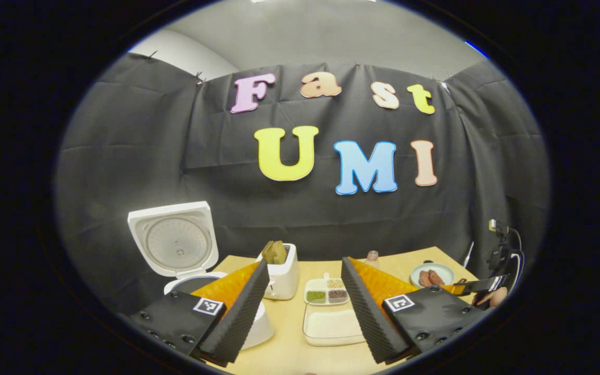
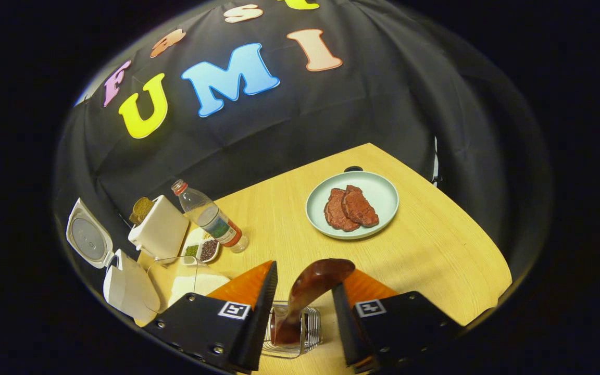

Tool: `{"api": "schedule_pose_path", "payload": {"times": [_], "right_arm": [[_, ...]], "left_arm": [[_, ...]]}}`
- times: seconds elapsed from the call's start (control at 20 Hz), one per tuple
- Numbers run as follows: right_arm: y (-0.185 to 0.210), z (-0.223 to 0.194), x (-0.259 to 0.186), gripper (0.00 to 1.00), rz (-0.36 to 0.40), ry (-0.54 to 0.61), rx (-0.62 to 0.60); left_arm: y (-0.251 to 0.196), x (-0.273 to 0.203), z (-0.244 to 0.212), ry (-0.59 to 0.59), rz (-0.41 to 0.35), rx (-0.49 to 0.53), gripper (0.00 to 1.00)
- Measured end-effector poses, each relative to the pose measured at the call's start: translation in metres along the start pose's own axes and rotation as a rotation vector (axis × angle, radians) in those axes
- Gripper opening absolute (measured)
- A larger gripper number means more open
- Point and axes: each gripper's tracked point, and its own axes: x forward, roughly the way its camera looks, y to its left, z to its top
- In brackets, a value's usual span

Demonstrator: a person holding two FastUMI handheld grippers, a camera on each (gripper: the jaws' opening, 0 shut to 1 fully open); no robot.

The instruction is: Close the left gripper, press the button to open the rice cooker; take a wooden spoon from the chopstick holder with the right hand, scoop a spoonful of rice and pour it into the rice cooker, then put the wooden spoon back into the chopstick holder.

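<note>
Pale wood covers the worktop (image 2: 435, 245), and most of the things stand toward its left part. In the left gripper view, the left gripper (image 1: 305, 307) sits at the bottom of the frame with its two fingers spread wide and nothing between them. Behind its left finger at lower left stands the white rice cooker (image 1: 258, 328) with its lid (image 1: 175, 239) flipped up, the round inner plate facing the camera. Just right of the cooker is a white toaster (image 1: 283, 276) with brown bread slices poking from the top. Between the fingers lie a small divided dish of grains (image 1: 326, 291) and, nearer the camera, a shallow white tray of rice (image 1: 331, 325). At the far right of that frame a pale green plate (image 1: 433, 273) carries two reddish-brown pieces, and beyond it the other gripper and part of a hand show at the edge.

In the right gripper view, the right gripper (image 2: 302, 312) is at the bottom centre, its fingers set fairly narrow on either side of the dark wooden spoon (image 2: 313, 286). The spoon's bowl points up toward the middle of the frame, and its lower end stands in the clear, ribbed chopstick holder (image 2: 295, 328) below the fingers. I cannot tell whether both fingers actually press on the spoon. A clear plastic bottle (image 2: 209, 216) with a red cap appears to stand at centre left, near the toaster, and the open rice cooker shows at the far left edge.
</note>
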Motion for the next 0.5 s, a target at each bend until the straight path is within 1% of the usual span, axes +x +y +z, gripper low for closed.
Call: {"api": "schedule_pose_path", "payload": {"times": [0.05,0.1,0.15,0.2,0.25,0.3,0.35,0.4,0.45,0.5], "right_arm": [[0.001,0.0,0.001,0.54,0.004,-0.005,-0.002],[-0.001,0.001,-0.005,0.41,-0.002,-0.008,0.017],[0.009,0.0,-0.011,0.28,0.033,0.004,0.04],[0.017,-0.002,-0.013,0.24,0.056,0.011,0.053],[0.02,-0.002,-0.018,0.19,0.049,0.007,0.043],[0.027,-0.003,-0.019,0.11,0.058,0.003,0.032],[0.029,0.001,-0.022,0.11,0.047,-0.01,0.012],[0.031,0.005,-0.03,0.08,0.034,-0.028,0.006],[0.035,0.012,-0.036,0.06,0.031,-0.04,0.01],[0.041,0.016,-0.042,0.06,0.036,-0.051,0.013]], "left_arm": [[0.005,-0.003,-0.001,-0.002,0.007,-0.006,0.97],[0.009,-0.004,-0.001,-0.005,0.014,-0.011,0.92],[0.013,-0.005,-0.003,-0.003,0.017,-0.016,0.92],[0.017,-0.006,-0.006,-0.001,0.018,-0.018,0.92],[0.02,-0.007,-0.007,-0.005,0.019,-0.02,0.92],[0.021,-0.009,-0.008,-0.012,0.014,-0.021,0.92],[0.023,-0.01,-0.008,-0.018,0.01,-0.017,1.0],[0.027,-0.011,-0.01,-0.021,0.008,-0.012,0.92],[0.029,-0.012,-0.011,-0.026,0.003,-0.01,0.92],[0.031,-0.014,-0.012,-0.031,-0.006,-0.011,0.92]]}}
